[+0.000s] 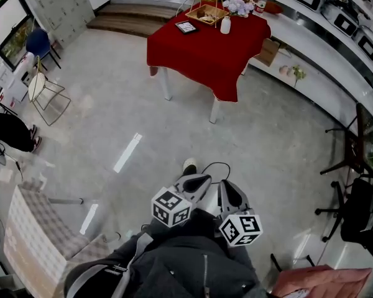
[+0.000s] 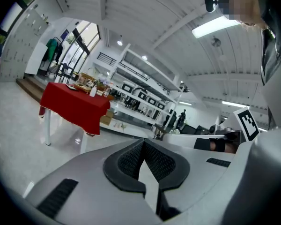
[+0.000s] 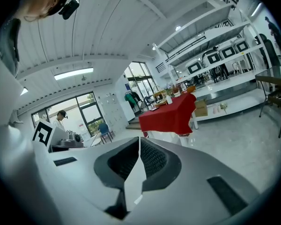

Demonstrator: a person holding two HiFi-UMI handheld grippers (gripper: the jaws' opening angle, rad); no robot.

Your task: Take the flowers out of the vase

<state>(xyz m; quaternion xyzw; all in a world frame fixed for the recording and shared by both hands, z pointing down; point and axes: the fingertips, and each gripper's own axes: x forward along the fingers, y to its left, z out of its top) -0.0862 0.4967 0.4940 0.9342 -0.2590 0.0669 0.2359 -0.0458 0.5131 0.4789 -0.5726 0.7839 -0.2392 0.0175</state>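
Your left gripper [image 2: 143,146] & right gripper [image 3: 138,144]: both pinched closed, empty. Flowers [image 1: 238,5] sit at far end of red table [image 1: 199,54], well off. Risk: reaching in w/ closed jaws could bump basket [image 1: 206,12] nearby.

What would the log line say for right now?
left tongs: shut, empty | right tongs: shut, empty | red table: far ahead, not reached

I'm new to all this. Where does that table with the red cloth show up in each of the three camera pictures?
Head view: the red-cloth table stands at top centre, far across the floor.
Left gripper view: it is at middle left, small and distant.
Right gripper view: it is just right of centre.
Shared landmark: the long white shelves that run beside the table.
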